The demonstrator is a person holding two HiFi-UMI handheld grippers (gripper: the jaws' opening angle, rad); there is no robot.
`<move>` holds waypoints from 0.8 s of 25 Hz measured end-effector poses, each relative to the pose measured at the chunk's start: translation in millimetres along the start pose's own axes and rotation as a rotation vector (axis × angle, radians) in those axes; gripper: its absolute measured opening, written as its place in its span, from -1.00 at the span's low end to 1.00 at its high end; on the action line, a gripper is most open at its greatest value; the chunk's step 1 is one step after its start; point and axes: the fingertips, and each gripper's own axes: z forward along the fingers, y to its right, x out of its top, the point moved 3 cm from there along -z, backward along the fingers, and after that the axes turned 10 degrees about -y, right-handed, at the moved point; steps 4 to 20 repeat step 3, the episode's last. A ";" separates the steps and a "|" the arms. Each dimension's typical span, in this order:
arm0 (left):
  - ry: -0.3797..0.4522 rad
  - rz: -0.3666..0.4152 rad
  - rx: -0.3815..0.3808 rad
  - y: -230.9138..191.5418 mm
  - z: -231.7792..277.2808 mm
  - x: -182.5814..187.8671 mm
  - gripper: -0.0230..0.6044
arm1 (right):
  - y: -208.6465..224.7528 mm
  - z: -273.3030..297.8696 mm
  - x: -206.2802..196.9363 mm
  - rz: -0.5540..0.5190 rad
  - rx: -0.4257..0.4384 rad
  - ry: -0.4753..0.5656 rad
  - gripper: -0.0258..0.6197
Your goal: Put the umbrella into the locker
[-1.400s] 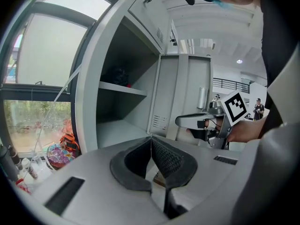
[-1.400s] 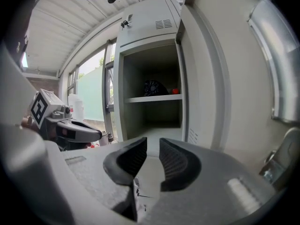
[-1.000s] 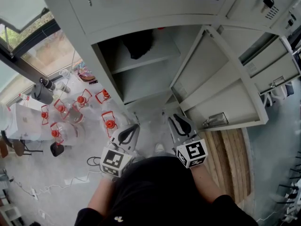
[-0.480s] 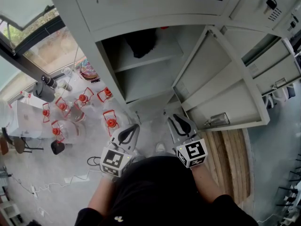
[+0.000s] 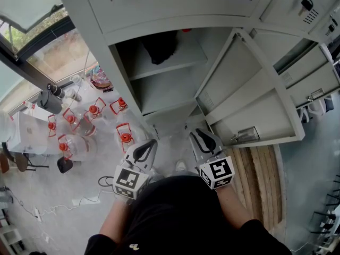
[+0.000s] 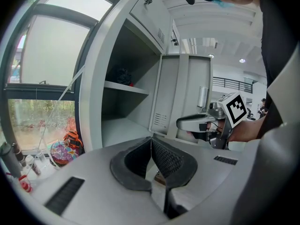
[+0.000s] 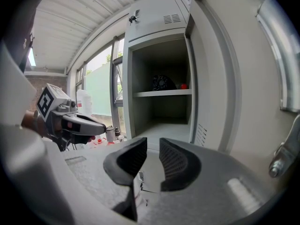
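The grey locker (image 5: 114, 62) stands open, its door (image 5: 249, 100) swung to the right. A dark bundle, which looks like the folded umbrella (image 5: 161, 47), lies at the back of the upper shelf (image 7: 163, 83), next to a small red thing (image 7: 184, 86). It also shows in the left gripper view as the dark bundle (image 6: 123, 75). My left gripper (image 5: 150, 142) and right gripper (image 5: 197, 133) hover side by side in front of the locker's lower part, well short of it. Both are shut with nothing between the pads (image 6: 151, 142) (image 7: 152, 146).
Several clear water jugs with red caps (image 5: 125, 137) stand on the floor left of the locker, by a window. Cables lie on the floor at the lower left (image 5: 79, 203). Wooden boards (image 5: 260, 179) lie under the open door. More lockers (image 5: 313, 73) stand to the right.
The head view has shifted very slightly. Both grippers stay where they were, still shut and empty.
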 end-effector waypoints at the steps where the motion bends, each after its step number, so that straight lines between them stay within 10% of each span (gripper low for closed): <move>1: 0.000 0.000 0.001 0.1 0.0 0.0 -0.89 | 0.2 0.0 0.2 -0.001 0.000 0.000 -0.68; 20: 0.000 0.001 0.002 0.3 0.1 0.2 -0.89 | 0.6 0.1 0.4 -0.002 0.000 -0.001 -0.68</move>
